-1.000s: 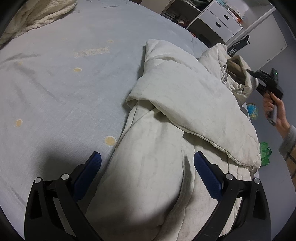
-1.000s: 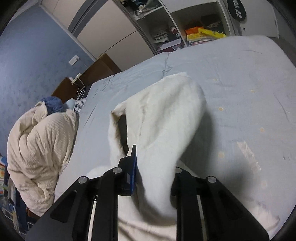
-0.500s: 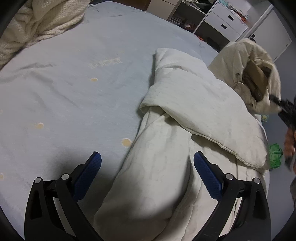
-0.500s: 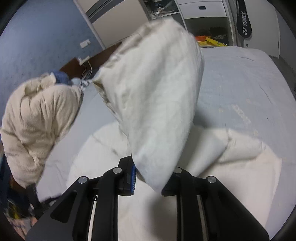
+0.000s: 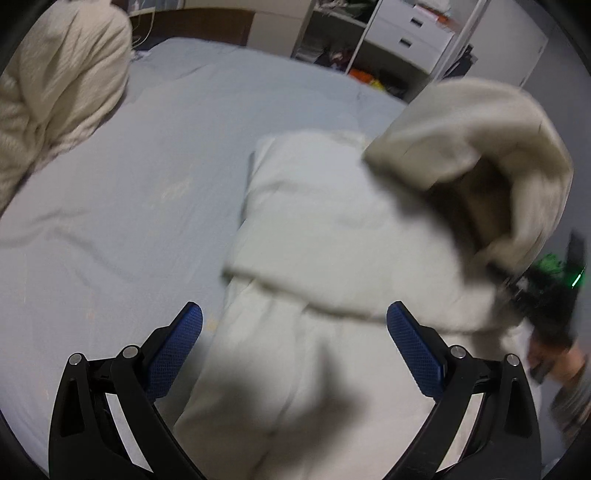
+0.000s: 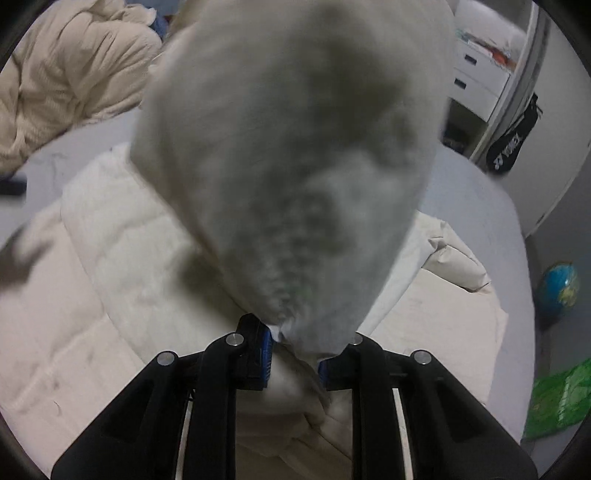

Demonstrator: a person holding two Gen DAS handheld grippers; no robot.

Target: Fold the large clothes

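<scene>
A large cream padded coat (image 5: 325,236) lies across the pale blue bed (image 5: 147,177). My left gripper (image 5: 293,343) hangs open above its lower part, blue pads wide apart and holding nothing. My right gripper (image 6: 293,354) is shut on a lifted part of the coat (image 6: 295,147), which rises in front of the lens and hides much of the view. In the left wrist view that raised flap (image 5: 480,147) arches over the coat's right side, and the right gripper (image 5: 543,295) shows blurred beneath it, held by a hand (image 5: 561,365).
A heaped cream blanket (image 5: 55,92) sits at the bed's far left. White drawers (image 5: 413,33) and open shelves stand beyond the bed. On the floor to the right are a globe (image 6: 557,291) and a green bag (image 6: 557,398); a black racket bag (image 6: 513,140) hangs by the wall.
My right gripper has swung the held part of the coat up and across over the body. The left gripper has risen, so more of the bed and room shows.
</scene>
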